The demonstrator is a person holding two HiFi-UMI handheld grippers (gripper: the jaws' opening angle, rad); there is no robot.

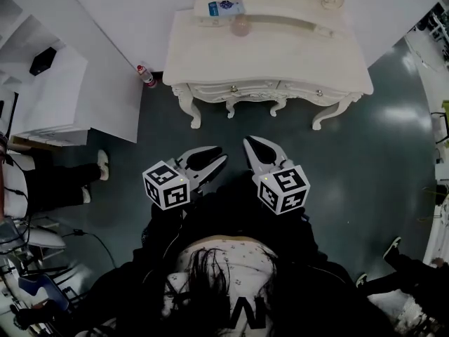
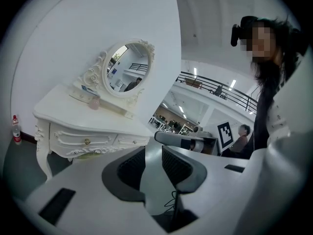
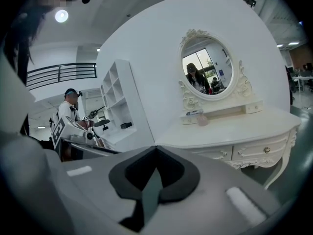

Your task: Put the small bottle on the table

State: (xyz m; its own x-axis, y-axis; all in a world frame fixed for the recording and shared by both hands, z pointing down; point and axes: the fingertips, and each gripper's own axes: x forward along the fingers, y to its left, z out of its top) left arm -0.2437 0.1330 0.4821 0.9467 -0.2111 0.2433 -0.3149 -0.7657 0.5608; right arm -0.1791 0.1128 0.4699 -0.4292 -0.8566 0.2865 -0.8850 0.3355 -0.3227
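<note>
Floor [image 1: 351,160] between me and the table [image 1: 280,55] is wide open, and the tabletop's front is bare. Box [image 1: 226,8] and pink bottle [image 1: 241,25] crowd the back, shelf [image 1: 63,90] off left.

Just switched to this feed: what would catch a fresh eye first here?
An ornate white dressing table with an oval mirror fills the top of the head view, against the wall. Both claws hang over the dark floor short of it, the left claw open and empty, the right claw shut. A red-capped bottle stands on the floor beside the table's left end in that view.
</note>
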